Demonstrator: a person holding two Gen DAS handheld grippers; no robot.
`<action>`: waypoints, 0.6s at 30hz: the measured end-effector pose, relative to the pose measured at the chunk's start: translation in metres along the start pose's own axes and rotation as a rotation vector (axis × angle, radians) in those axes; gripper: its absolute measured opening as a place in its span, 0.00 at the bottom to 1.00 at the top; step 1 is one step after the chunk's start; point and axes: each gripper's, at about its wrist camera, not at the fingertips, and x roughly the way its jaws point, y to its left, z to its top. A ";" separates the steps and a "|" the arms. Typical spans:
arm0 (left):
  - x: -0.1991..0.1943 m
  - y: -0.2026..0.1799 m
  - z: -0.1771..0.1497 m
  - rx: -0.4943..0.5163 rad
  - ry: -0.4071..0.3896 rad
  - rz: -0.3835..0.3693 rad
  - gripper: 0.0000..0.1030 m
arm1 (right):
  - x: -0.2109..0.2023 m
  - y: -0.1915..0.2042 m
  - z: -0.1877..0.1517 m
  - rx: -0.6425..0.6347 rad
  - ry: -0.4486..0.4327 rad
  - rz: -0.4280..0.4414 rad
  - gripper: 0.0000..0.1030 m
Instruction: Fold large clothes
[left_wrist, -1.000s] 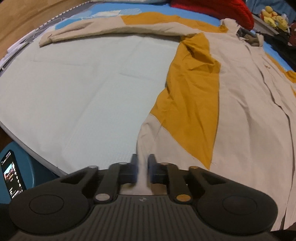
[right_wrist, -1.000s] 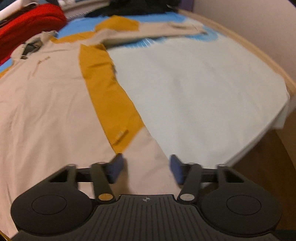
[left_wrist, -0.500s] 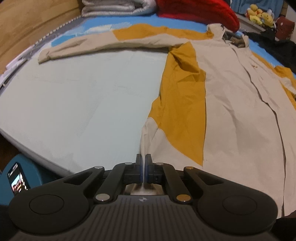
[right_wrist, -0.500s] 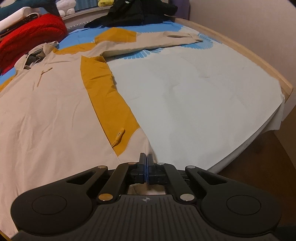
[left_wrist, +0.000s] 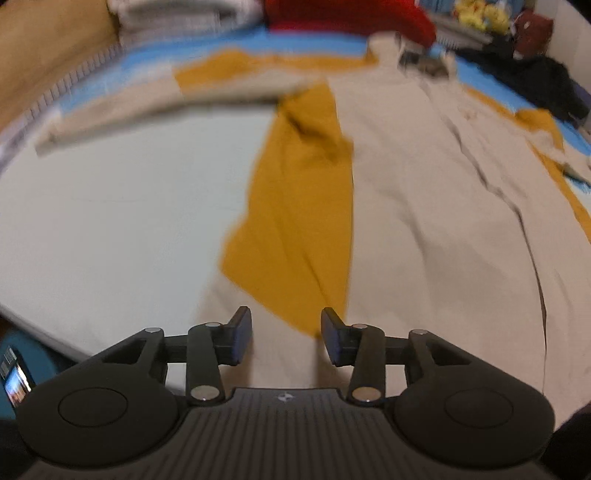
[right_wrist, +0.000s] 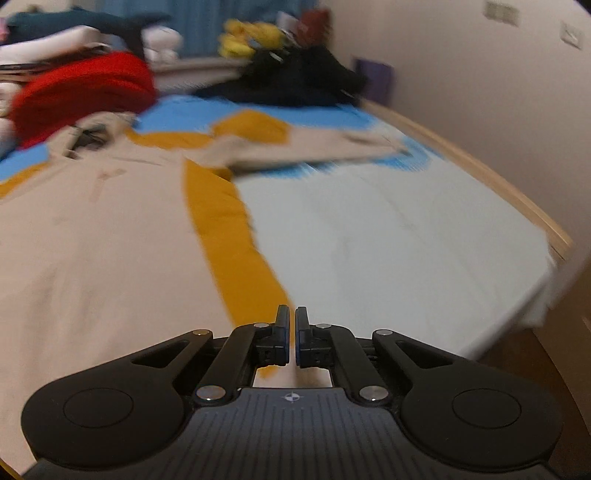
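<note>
Left wrist view: the left gripper (left_wrist: 286, 334) hangs wide open over the hem of a beige-and-mustard shirt (left_wrist: 424, 221) spread flat on the pale bed sheet (left_wrist: 110, 221); right wrist view: the right gripper (right_wrist: 291, 334) is nearly closed, its jaws pinching the shirt's (right_wrist: 92, 240) bottom edge.

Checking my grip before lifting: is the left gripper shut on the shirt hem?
No, the left gripper stands wide open above the shirt.

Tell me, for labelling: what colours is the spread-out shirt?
Beige with mustard-yellow panels; clearest in the left wrist view.
</note>
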 end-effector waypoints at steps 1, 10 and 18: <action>0.010 0.002 -0.001 -0.025 0.061 -0.017 0.45 | 0.002 0.004 0.001 -0.015 -0.001 0.018 0.02; -0.039 -0.006 0.028 -0.091 -0.214 -0.037 0.68 | -0.019 0.017 0.022 0.027 -0.136 0.157 0.02; -0.076 -0.027 0.086 -0.098 -0.460 -0.030 0.69 | -0.050 0.044 0.043 -0.007 -0.376 0.159 0.49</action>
